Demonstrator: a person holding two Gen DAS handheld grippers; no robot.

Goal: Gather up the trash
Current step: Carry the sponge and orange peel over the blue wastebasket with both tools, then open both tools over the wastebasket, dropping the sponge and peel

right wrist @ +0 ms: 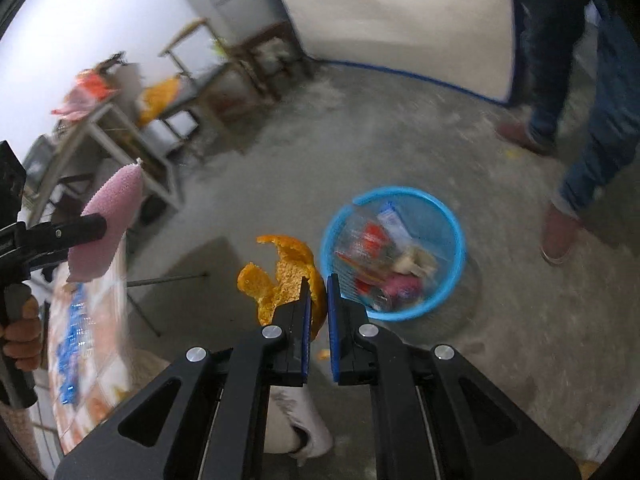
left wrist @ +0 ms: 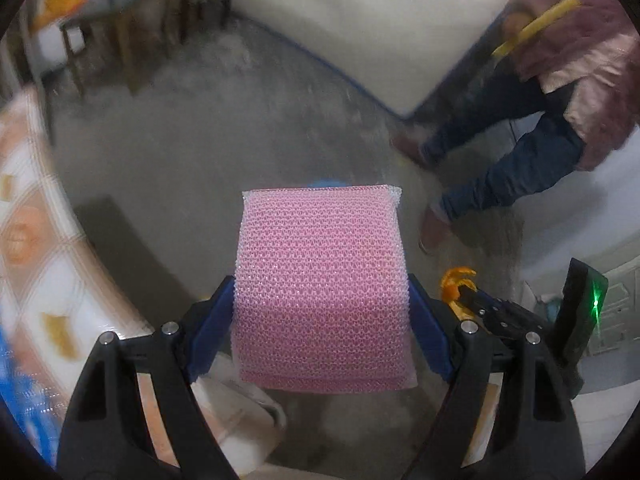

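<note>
My left gripper is shut on a pink mesh sponge, its blue pads pressing the sponge's two sides; the same sponge shows at the left of the right wrist view. My right gripper is shut on a piece of orange peel, which sticks out to the left of the fingers. The peel and the right gripper also appear at the lower right of the left wrist view. On the concrete floor stands a blue trash basket holding wrappers and a cup, just right of and beyond the right fingertips. The sponge hides most of the basket.
A person in jeans and reddish shoes stands at the right of the basket. A white mattress with blue edge leans at the back. A patterned tablecloth is at the left, with wooden stools and a metal rack behind.
</note>
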